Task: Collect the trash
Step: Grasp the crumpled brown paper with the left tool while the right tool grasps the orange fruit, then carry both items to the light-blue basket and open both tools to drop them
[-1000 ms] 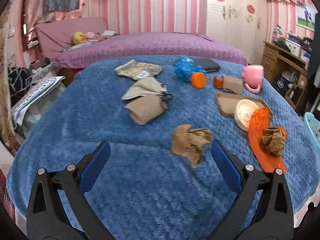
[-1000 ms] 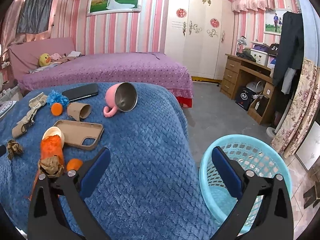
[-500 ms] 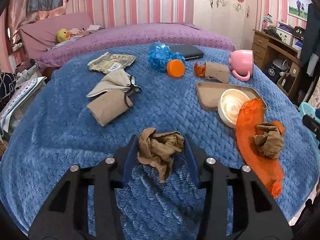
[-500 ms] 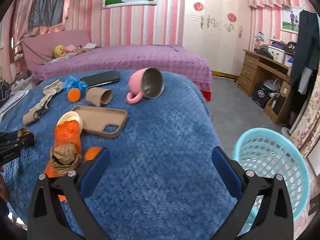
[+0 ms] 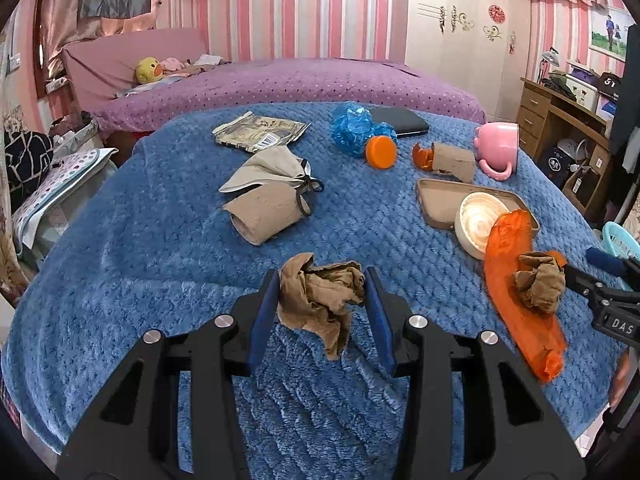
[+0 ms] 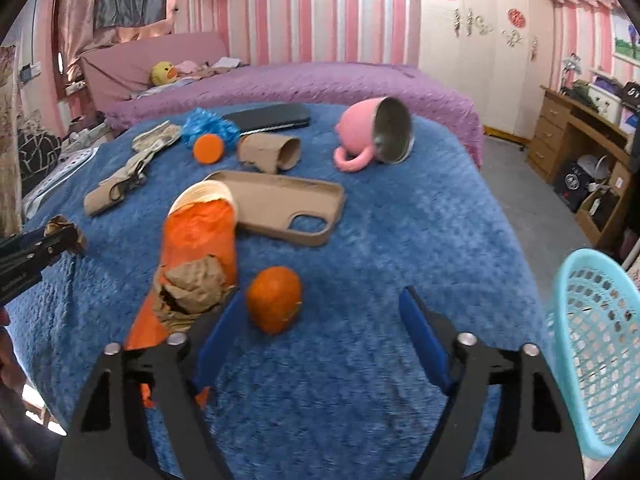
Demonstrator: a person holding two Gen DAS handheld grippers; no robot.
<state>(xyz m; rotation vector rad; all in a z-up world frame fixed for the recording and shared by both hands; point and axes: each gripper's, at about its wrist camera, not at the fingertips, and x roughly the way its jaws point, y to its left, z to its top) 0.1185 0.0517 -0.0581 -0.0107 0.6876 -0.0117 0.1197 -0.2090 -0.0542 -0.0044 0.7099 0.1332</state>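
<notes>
my left gripper [image 5: 322, 296] pinches the crumpled brown paper [image 5: 320, 296] at 6 o'clock on the blue blanket [image 5: 160, 280]; my right gripper [image 6: 316, 320] is spread, the orange peel [image 6: 274, 298] between its fingers.

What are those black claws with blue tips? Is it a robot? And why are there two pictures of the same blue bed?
It is not a robot. A person holds one grabber tool in each hand, and each tool has a camera that looks out along its two blue fingers. That gives two pictures of one blue blanket.

The left grabber has squeezed shut on a brown paper wad.

The right grabber is open, with an orange between its fingers but not gripped.

Also on the blanket are a tipped pink mug, a tan phone case, cardboard tubes, an orange wrapper and another paper wad. The light blue basket beside the bed is probably for the trash.
</notes>
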